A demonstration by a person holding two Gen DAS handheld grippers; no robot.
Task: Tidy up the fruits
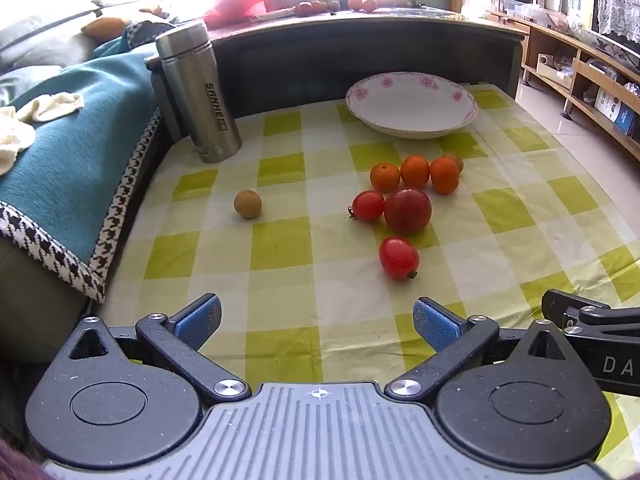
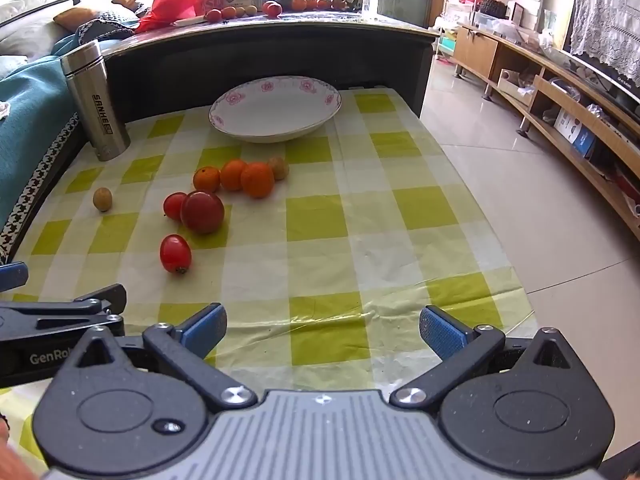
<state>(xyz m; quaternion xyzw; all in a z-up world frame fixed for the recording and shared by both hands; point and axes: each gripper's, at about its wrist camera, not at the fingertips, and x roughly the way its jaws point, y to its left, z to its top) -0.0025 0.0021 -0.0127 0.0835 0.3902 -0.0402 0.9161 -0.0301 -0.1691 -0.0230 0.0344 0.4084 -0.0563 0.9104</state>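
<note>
Loose fruit lies on a green-and-white checked tablecloth (image 1: 280, 248): three small oranges (image 1: 415, 171) (image 2: 233, 175), a big dark red fruit (image 1: 408, 210) (image 2: 202, 212), two red tomatoes (image 1: 398, 258) (image 2: 175, 253), and two brown longans, one apart at the left (image 1: 248, 204) (image 2: 103, 199). A white plate with pink flowers (image 1: 412, 106) (image 2: 275, 108) stands behind them with nothing in it. My left gripper (image 1: 317, 320) is open near the front edge, short of the fruit. My right gripper (image 2: 323, 326) is open too, to the right of the fruit.
A steel flask (image 1: 198, 92) (image 2: 96, 100) stands at the table's back left. A sofa with a teal cover (image 1: 80, 152) borders the left side. A dark counter (image 2: 260, 44) with more fruit rises behind. Tiled floor (image 2: 520, 184) lies to the right.
</note>
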